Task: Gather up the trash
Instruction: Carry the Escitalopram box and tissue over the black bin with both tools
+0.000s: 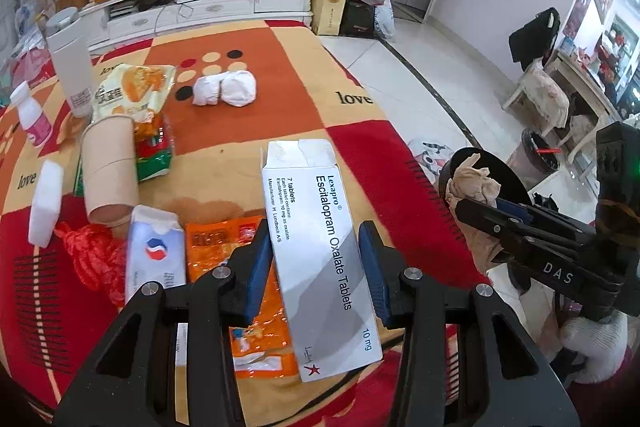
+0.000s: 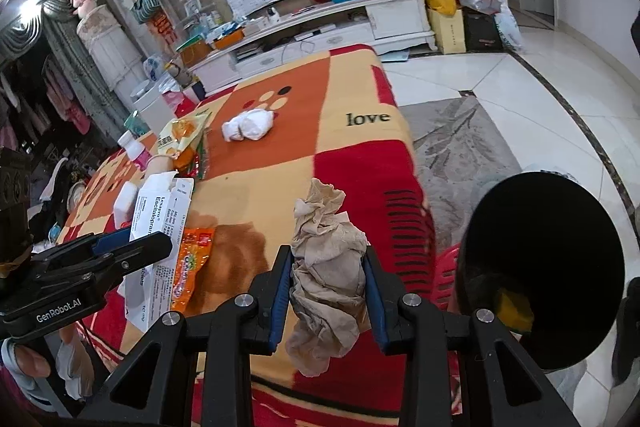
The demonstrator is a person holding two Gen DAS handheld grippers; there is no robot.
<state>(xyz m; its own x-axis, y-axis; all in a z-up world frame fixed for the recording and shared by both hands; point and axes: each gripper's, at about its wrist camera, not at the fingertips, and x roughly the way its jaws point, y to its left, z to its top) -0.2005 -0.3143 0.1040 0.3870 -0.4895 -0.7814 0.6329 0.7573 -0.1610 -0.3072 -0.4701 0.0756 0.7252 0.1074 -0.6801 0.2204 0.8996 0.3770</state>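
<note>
My left gripper (image 1: 316, 239) is shut on a white and grey Lexapro tablet box (image 1: 320, 247), held above the patterned table. The box also shows in the right wrist view (image 2: 154, 211). My right gripper (image 2: 326, 267) is shut on a crumpled brown paper tissue (image 2: 326, 267), near the table's right edge. In the left wrist view the right gripper (image 1: 480, 205) holds the tissue (image 1: 472, 179) beside a black trash bin (image 1: 492, 179). The bin (image 2: 540, 267) stands off the table's right edge, with something yellow inside.
On the table lie an orange snack wrapper (image 1: 248, 307), a blue-white tissue pack (image 1: 156, 255), a red net bag (image 1: 96, 259), a cardboard tube (image 1: 108, 171), a white foam block (image 1: 46, 203), a yellow snack bag (image 1: 128, 91), white balled cloth (image 1: 224, 89), a pink bottle (image 1: 34, 119) and a white tall container (image 1: 72, 67).
</note>
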